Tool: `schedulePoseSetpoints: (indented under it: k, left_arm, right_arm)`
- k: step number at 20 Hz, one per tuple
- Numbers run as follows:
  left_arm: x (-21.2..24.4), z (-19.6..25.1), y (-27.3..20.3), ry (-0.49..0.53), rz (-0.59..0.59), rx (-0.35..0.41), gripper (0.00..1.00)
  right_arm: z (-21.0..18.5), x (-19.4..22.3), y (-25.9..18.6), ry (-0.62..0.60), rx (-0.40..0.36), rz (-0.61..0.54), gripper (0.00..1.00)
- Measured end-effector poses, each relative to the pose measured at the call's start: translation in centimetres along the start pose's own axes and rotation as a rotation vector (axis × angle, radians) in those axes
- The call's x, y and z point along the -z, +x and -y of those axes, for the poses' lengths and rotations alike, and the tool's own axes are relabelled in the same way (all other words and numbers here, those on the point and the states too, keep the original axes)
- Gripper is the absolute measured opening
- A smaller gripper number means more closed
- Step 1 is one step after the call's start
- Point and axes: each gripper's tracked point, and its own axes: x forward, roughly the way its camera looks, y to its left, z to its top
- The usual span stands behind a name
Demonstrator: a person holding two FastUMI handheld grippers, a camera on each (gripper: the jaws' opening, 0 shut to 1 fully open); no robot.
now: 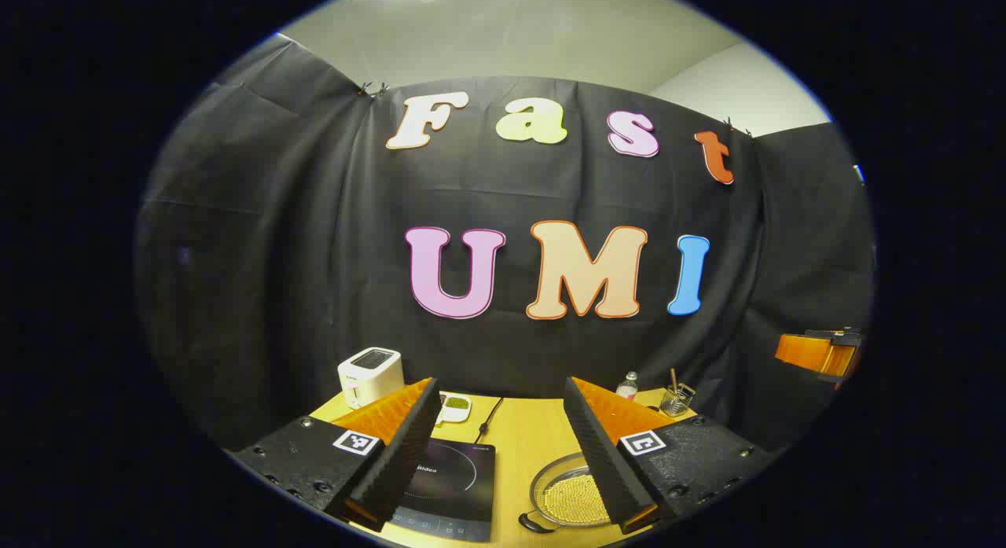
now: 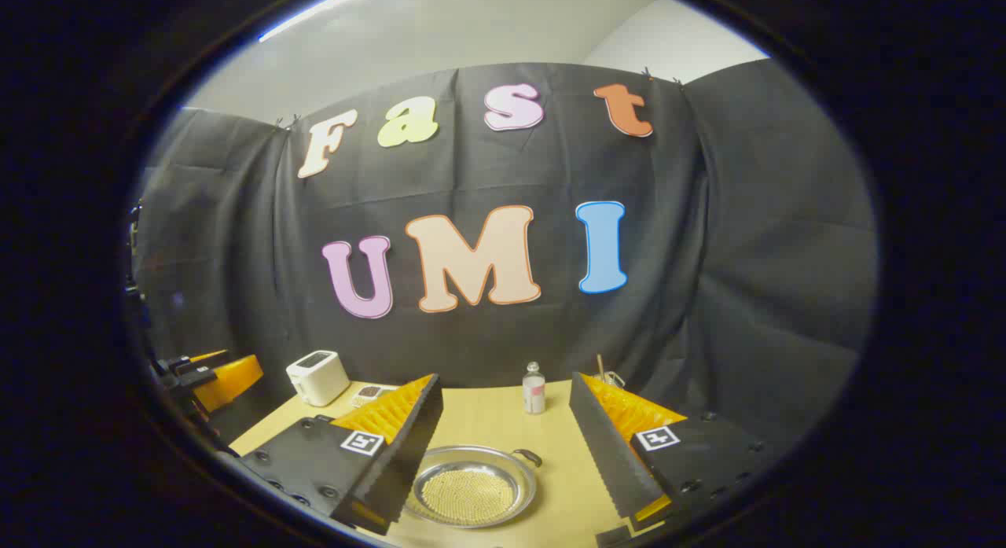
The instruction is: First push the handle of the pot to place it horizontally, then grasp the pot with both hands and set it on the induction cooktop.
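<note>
Both grippers hover released above the wooden table (image 2: 503,422): left gripper (image 1: 503,454) over the induction cooktop (image 1: 452,485), right gripper (image 2: 507,454) over the bead-filled pot (image 2: 471,485), which rests right of the cooktop, ungrasped.

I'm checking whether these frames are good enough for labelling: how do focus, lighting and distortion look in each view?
Left gripper view: strong fisheye bending, wooden table curved; shallow metal pot of yellow beads and black induction cooktop sharp, evenly lit, faint sheen on the cooktop. Right gripper view: same bending, pot crisp with soft rim reflections, edges dim; both grippers open.
</note>
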Motion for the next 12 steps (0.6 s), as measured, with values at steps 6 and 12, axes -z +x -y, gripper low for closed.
schedulePoseSetpoints:
  k: [6, 12]
  left_arm:
    - [0.5, -1.0, -1.2, 0.022, -0.015, -0.037, 0.96]
    - [0.7, -0.8, -1.5, 0.01, -0.015, -0.038, 0.96]
  right_arm:
    - [0.2, 0.3, -0.4, 0.01, -0.015, -0.008, 1.0]
    - [0.6, 0.7, -1.1, 0.009, -0.006, -0.016, 0.99]
